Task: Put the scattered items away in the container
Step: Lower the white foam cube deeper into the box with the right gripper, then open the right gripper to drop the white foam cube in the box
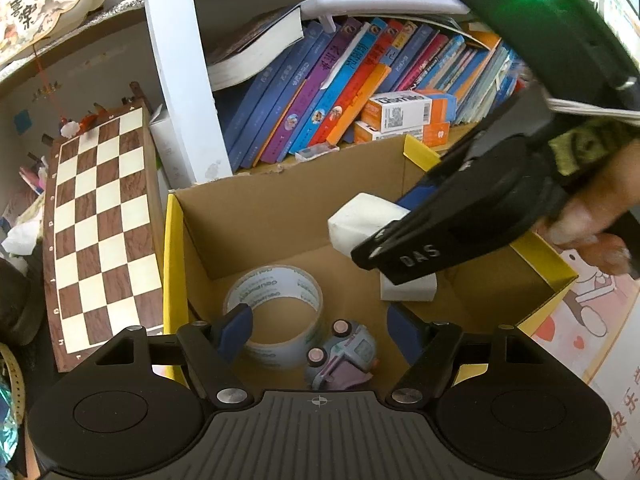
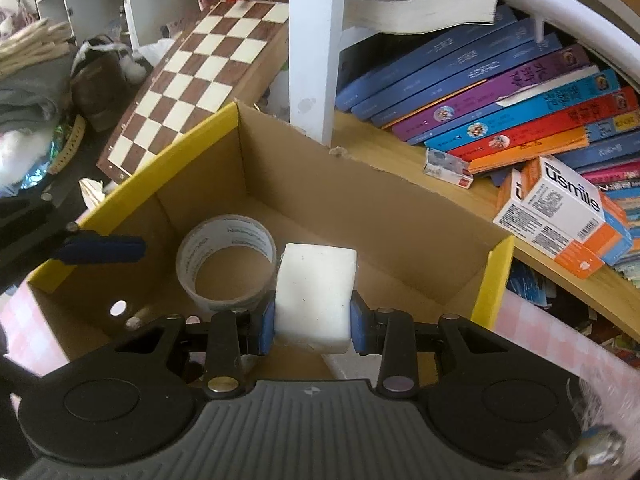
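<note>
I see bare floor along the cardboard box's (image 2: 360, 200) far wall; the tape roll (image 2: 228, 264) and toy car (image 1: 344, 356) crowd the near left corner.

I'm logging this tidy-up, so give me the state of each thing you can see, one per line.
Cardboard box: open-topped, partly filled.
Tape roll: lying flat on the box floor.
Toy car: in the box, wheels up, beside the tape.
White sponge block: held above the box.
Second white block: resting in the box.
Right gripper: shut on the block.
Left gripper: open, empty.
</note>
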`<state>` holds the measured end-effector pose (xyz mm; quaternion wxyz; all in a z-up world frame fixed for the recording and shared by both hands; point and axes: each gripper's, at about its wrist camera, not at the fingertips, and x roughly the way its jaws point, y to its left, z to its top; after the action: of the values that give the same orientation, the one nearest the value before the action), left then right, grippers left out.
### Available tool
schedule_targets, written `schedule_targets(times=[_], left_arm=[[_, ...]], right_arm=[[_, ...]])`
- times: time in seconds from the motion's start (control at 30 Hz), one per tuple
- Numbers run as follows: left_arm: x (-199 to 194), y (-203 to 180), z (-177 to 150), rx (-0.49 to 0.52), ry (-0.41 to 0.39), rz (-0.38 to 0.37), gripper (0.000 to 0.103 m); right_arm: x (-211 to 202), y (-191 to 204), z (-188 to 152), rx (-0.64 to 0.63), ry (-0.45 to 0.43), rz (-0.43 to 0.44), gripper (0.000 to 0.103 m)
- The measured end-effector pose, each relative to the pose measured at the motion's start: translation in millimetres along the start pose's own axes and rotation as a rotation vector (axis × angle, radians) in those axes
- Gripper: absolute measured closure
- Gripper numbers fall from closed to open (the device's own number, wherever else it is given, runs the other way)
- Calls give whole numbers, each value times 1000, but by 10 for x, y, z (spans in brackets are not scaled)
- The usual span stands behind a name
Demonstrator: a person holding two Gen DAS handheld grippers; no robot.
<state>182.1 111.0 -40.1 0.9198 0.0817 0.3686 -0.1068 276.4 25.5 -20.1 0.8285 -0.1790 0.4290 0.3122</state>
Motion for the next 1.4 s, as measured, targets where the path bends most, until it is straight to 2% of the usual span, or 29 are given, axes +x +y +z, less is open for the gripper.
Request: schedule_targets(times=[0.53,0.8,1.13,1.2,1.27,1.4], left_arm=[[18,3,-31,-6,9,-10,26],[10,-3,-33,-27,10,-12,26],[4,-5,-41,-32,8,-13,26],[0,-9,-39,-33,8,-11,26],[-5,-12,-37,-36,7,-11,26],[-29,-33,-32,-36,5,-8,26]], right_arm=[[365,-102,145,-14,67,-14,69],[531,-181,230,17,100,-2,68],[608,-175,224,15,115,3,66],[594,-164,218,11,110,2,60],[570,-148,212,6,99,-4,44],[485,-117,233,-4,67,-7,42]])
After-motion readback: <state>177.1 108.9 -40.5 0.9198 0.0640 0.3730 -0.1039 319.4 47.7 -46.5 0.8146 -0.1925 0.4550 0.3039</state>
